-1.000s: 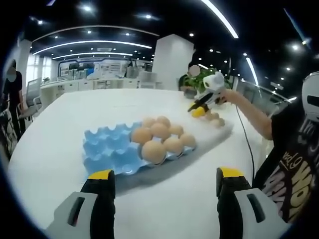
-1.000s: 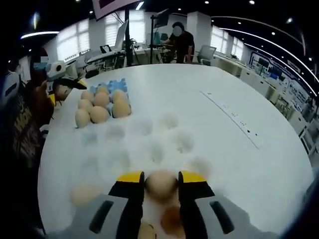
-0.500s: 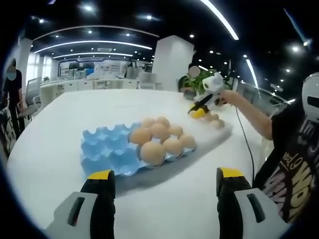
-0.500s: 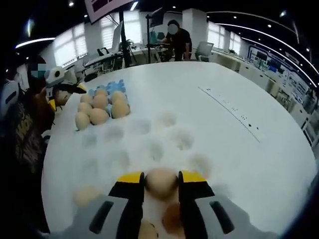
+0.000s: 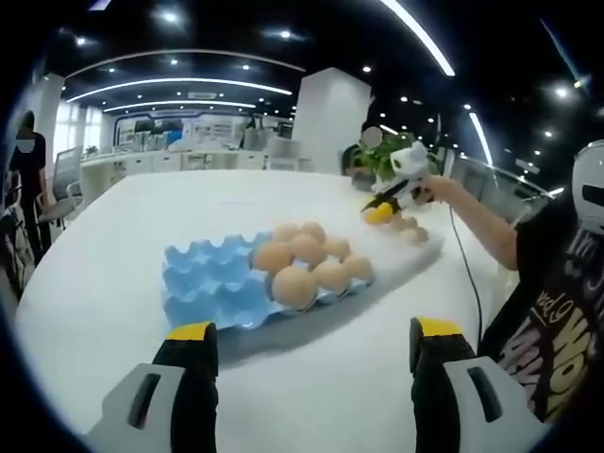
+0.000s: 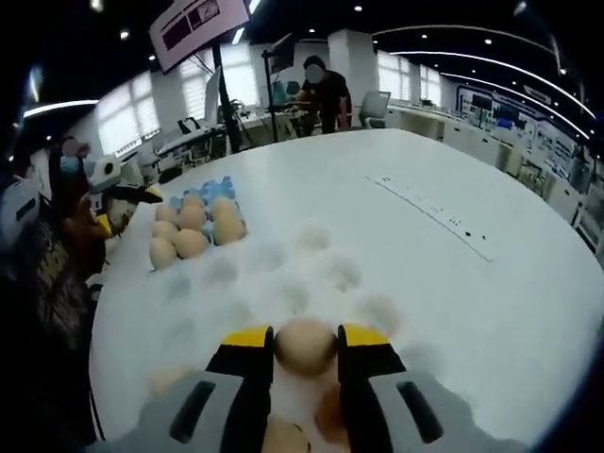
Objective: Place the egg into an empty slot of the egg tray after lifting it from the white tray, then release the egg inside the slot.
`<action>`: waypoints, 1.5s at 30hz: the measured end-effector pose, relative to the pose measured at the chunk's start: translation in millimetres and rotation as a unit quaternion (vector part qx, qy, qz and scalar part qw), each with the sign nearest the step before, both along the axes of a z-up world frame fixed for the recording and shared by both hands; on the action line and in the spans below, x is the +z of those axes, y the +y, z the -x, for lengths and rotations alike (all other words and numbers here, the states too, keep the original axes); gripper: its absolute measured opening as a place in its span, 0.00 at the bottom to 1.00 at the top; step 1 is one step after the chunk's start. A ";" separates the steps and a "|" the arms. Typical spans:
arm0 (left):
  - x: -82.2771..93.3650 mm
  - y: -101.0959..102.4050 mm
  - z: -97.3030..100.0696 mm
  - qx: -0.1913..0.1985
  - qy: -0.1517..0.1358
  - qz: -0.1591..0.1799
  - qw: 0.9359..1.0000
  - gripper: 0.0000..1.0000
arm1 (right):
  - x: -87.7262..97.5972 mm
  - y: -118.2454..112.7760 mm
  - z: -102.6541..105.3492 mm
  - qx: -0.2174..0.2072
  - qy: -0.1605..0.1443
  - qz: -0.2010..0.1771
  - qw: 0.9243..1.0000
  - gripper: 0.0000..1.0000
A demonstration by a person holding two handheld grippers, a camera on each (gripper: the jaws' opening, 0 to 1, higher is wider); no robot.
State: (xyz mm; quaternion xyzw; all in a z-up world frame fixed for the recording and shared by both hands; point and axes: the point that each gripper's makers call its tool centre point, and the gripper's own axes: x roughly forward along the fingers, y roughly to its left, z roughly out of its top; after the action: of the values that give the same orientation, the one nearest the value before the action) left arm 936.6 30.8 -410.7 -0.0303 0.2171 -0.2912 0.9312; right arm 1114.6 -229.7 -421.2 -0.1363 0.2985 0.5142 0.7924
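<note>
In the right gripper view my right gripper (image 6: 305, 332) is shut on a tan egg (image 6: 305, 347), held above the white tray (image 6: 283, 278) with its shallow hollows. A few more eggs (image 6: 283, 437) lie in that tray below the jaws. Farther off to the left stands the blue egg tray (image 6: 215, 185), part filled with eggs (image 6: 192, 219). In the left gripper view my left gripper (image 5: 313, 330) is open over the table with nothing between its jaws. Ahead of it is the blue egg tray (image 5: 208, 283), its left slots bare. The right gripper (image 5: 394, 189) hovers above the white tray (image 5: 401, 257).
The round white table (image 6: 453, 283) stretches wide to the right of the trays. A person (image 6: 321, 85) stands at its far side by desks and chairs. The operator's arm and dark shirt (image 5: 547, 311) fill the right of the left gripper view. A cable (image 5: 464, 274) hangs from the right gripper.
The right gripper has risen a little with the egg still held, so the trays look farther off. The left gripper stays open and has barely shifted.
</note>
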 end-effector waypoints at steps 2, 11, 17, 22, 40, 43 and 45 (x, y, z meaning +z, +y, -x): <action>-0.2 0.2 -0.3 0.000 0.000 0.001 1.000 0.85 | 5.6 0.4 -1.6 0.000 0.001 -0.014 1.000 0.27; -2.8 1.4 -1.2 0.001 0.003 0.002 1.000 0.85 | 14.1 2.4 -14.3 0.001 -0.007 -0.032 0.999 0.27; -1.2 3.8 0.1 0.003 0.001 0.002 1.000 0.85 | 17.5 5.4 -18.0 0.000 -0.016 -0.031 0.999 0.27; -1.7 5.7 -0.9 0.007 0.003 0.001 1.000 0.85 | 25.1 12.9 -16.2 0.006 -0.022 -0.043 0.999 0.27; -1.5 7.5 1.2 0.009 0.004 -0.001 1.000 0.85 | 31.5 57.4 10.9 0.054 -0.033 -0.040 0.997 0.27; -1.5 8.2 1.9 0.010 0.004 -0.001 1.000 0.85 | 31.9 65.0 13.9 0.059 -0.031 -0.045 0.997 0.27; -1.2 9.2 2.1 0.011 0.004 -0.002 1.000 0.85 | 31.7 71.0 15.8 0.062 -0.028 -0.048 0.997 0.27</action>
State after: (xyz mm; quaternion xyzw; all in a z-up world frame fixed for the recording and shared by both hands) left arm 934.5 40.0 -411.9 -0.0322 0.2207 -0.2807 0.9335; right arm 1098.8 -158.7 -389.5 -0.1303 0.2424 0.5721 0.7726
